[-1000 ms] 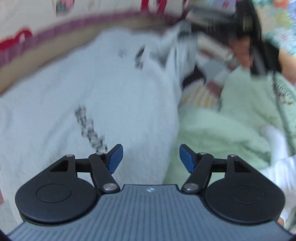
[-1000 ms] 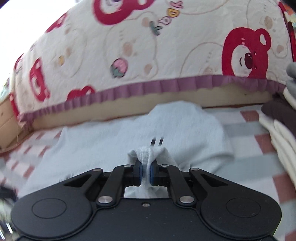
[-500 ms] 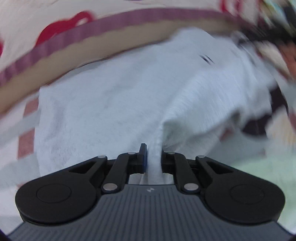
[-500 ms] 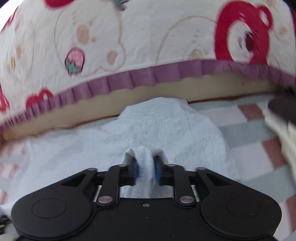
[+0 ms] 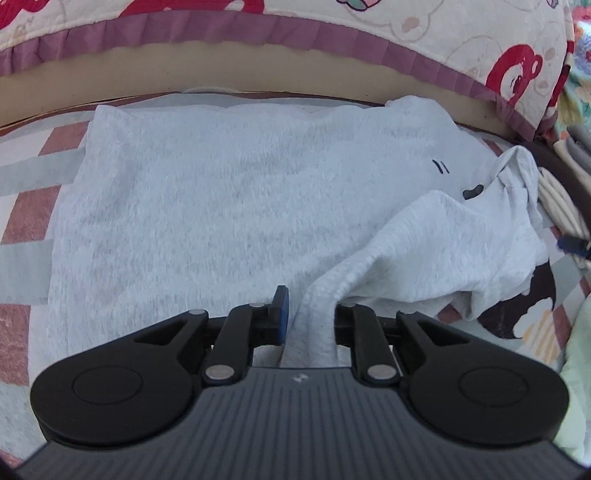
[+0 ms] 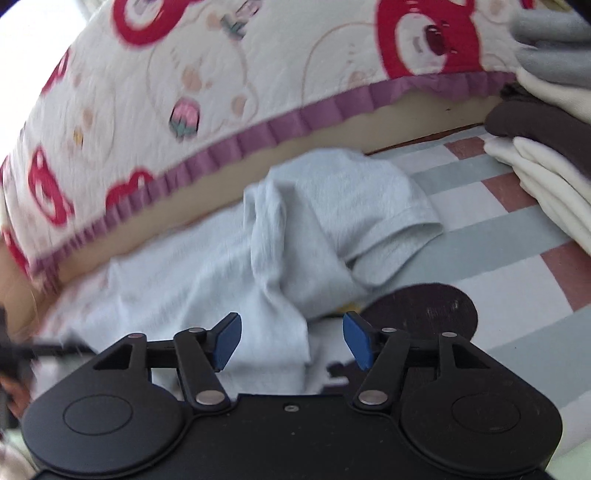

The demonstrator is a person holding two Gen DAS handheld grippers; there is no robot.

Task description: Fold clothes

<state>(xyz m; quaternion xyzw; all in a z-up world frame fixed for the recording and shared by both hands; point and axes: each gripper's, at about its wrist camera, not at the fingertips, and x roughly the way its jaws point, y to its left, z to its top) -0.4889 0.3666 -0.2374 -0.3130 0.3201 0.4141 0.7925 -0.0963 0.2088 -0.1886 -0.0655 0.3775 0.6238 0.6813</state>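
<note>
A light grey T-shirt (image 5: 221,206) lies spread on the checked mat, with small black marks near its right side. My left gripper (image 5: 310,317) is shut on a bunched fold of the T-shirt at its near edge, lifted into a ridge toward the right. In the right wrist view the same T-shirt (image 6: 295,229) lies crumpled with a sleeve sticking out to the right. My right gripper (image 6: 291,339) is open and empty, just above the shirt's near edge.
A bear-print quilt with a purple frill (image 5: 332,33) runs along the back. A stack of folded cream, brown and grey clothes (image 6: 546,155) stands at the right. A dark round patch on the mat (image 6: 424,310) lies near the right gripper. A pale green blanket (image 5: 580,369) lies at the right.
My right gripper has let go of the T-shirt and opened. My left gripper, open a second ago, has shut on the shirt's near edge and holds it.
</note>
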